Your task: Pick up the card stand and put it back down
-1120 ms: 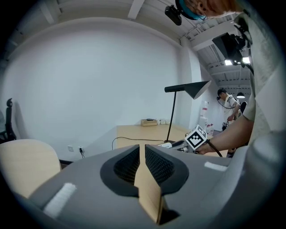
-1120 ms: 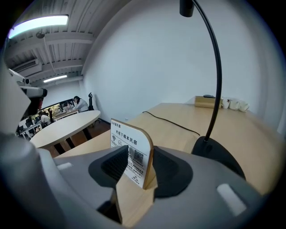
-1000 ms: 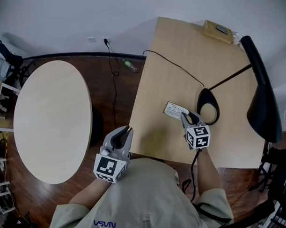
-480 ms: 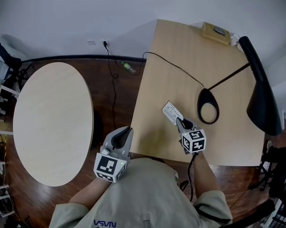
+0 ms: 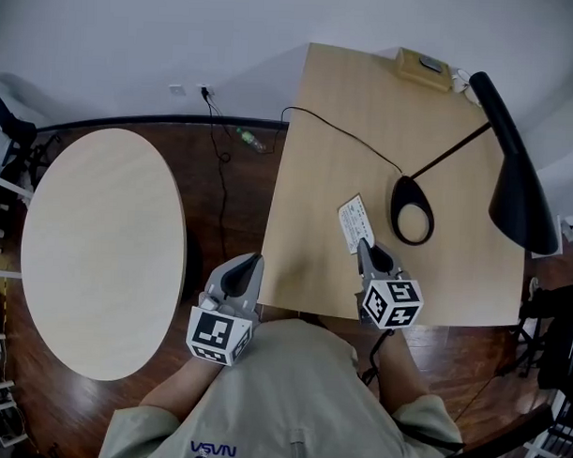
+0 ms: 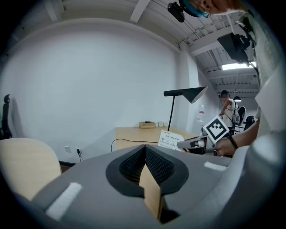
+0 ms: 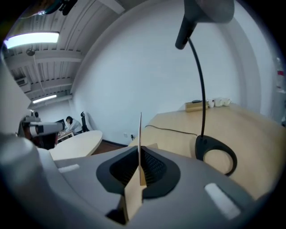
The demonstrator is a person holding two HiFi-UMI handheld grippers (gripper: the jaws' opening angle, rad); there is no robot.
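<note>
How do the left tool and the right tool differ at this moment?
The right tool has just closed its jaws on the card stand; the left tool is shut on nothing. The right tool is out over the rectangular table; the left tool hangs beside its near corner, over the floor. Both point away from the person.

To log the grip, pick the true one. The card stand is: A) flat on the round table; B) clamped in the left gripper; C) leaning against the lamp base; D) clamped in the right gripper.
D: the right gripper is shut on the card stand, which shows edge-on between its fingers.
</note>
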